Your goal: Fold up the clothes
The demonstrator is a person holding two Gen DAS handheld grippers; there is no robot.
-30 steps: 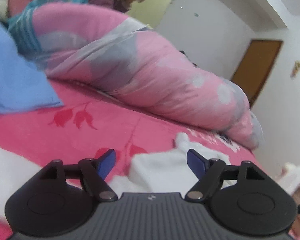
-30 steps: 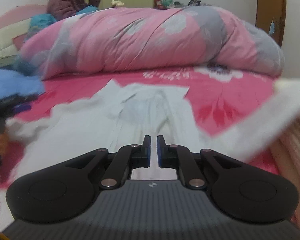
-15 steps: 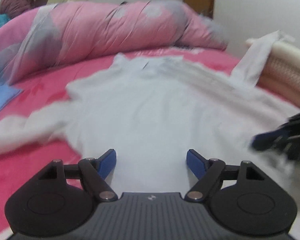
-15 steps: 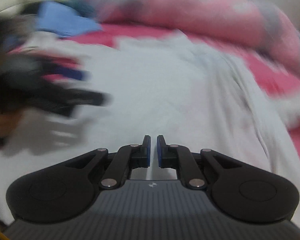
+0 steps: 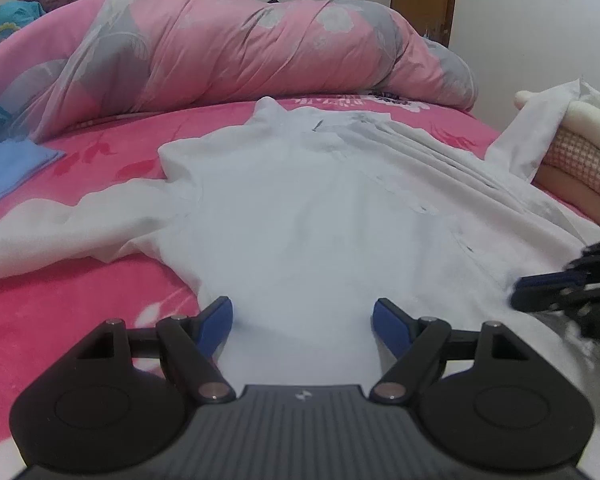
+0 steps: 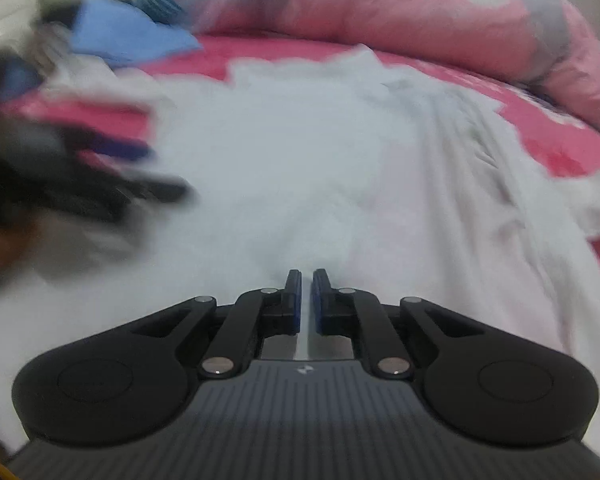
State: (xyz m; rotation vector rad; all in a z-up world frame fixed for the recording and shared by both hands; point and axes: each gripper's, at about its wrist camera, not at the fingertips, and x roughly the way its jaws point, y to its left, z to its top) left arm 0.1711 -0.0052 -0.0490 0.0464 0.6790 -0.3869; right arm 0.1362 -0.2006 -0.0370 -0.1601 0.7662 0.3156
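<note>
Since half a second ago my left gripper (image 5: 303, 320) has barely shifted: same low look over the white shirt (image 5: 320, 208), now sharp where it was smeared. Jaws wide apart, blue pads on either side of the hem, nothing between them. My right gripper (image 6: 307, 300) keeps its pads drawn narrow, a slim gap left; whether cloth is pinched there I cannot tell. Its view remains blurred, and the left gripper shows in it as a dark smear (image 6: 80, 184) at the left edge.

The shirt lies spread on the pink bed (image 5: 60, 300), collar end far from me, near the rolled pink-grey quilt (image 5: 228, 48). One sleeve (image 5: 60, 236) trails out to the left, rumpled. Pleat-like creases run down the right side. The other sleeve (image 5: 536, 136) climbs onto a cream stack (image 5: 584, 148) at right. Blue cloth (image 5: 8, 164) lies at far left.
</note>
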